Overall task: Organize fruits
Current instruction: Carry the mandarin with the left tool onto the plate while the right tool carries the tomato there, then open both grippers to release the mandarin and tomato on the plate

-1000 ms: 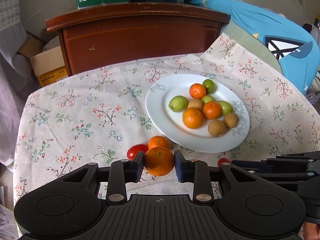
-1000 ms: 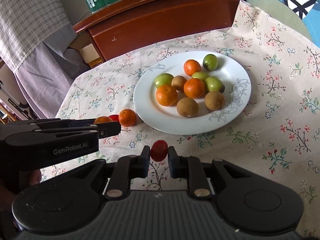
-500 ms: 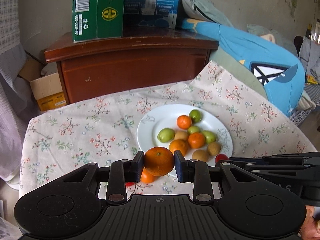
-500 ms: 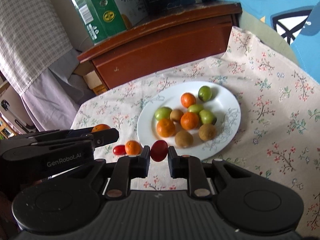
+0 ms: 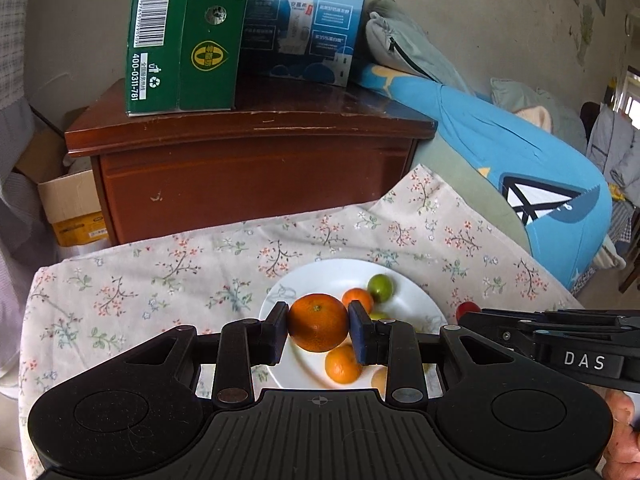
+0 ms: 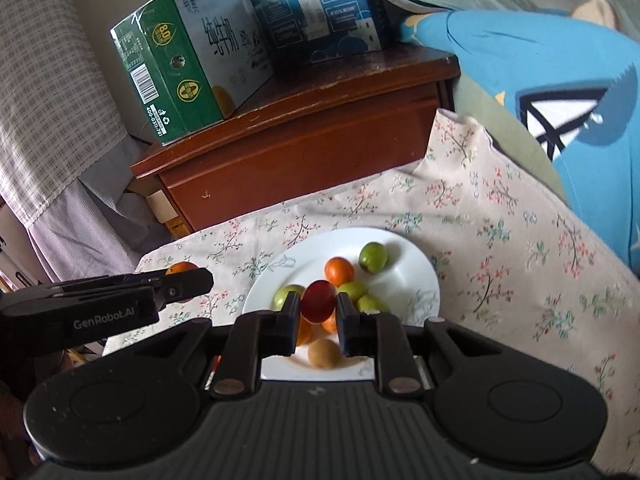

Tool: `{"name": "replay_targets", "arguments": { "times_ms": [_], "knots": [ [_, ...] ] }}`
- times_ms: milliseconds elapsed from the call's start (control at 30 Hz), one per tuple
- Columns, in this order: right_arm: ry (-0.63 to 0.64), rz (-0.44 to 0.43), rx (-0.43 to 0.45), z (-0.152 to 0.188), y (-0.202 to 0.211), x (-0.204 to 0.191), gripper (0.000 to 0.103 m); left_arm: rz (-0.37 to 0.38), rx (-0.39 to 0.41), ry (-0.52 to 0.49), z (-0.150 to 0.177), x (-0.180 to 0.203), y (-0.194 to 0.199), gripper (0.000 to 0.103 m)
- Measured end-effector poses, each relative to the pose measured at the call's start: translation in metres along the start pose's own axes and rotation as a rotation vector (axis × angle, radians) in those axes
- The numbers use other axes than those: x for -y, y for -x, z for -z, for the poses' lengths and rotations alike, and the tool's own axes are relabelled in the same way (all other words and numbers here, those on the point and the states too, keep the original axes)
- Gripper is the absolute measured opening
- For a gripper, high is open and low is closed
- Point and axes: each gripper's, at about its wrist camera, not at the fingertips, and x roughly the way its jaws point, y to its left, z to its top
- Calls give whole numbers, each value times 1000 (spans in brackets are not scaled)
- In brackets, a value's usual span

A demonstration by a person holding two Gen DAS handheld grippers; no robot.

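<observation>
- Between my left gripper [image 5: 318, 330] pads I have an orange [image 5: 318, 323] pinched at its sides, hanging above the white plate [image 5: 416, 298]
- My right gripper [image 6: 318, 314] is pressed tight on a small red tomato [image 6: 318, 301], also above the plate
- On the plate I see a green fruit [image 6: 373, 257] and a small orange fruit [image 6: 338, 271] toward the far side, more green ones nearer, and a brown kiwi-like fruit [image 6: 324, 353] at the near edge
- The plate sits on a floral tablecloth [image 6: 500, 248]
- Behind the table stands a wooden cabinet [image 5: 256, 168] carrying a green carton [image 5: 180, 36] and a blue carton [image 5: 308, 20]
- A blue cushion [image 5: 520, 168] lies to the right of the cabinet
- From the right wrist view, my left gripper shows at the left, side on
</observation>
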Motion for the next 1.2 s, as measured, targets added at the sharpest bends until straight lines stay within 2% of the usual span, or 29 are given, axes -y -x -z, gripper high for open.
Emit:
{"name": "replay_targets", "arguments": {
  "times_ms": [400, 800, 1067, 1200],
  "knots": [
    [-79, 16, -36, -11, -37, 30, 19, 26, -37, 16, -10, -4, -50, 29],
    [-103, 38, -73, -11, -70, 39, 19, 40, -82, 52, -7, -9, -89, 30],
    [-130, 42, -81, -9, -81, 44, 23, 68, -83, 63, -8, -6, -94, 32],
    [-140, 29, -70, -11, -79, 44, 23, 55, -52, 77, -14, -6, -82, 51]
  ]
}}
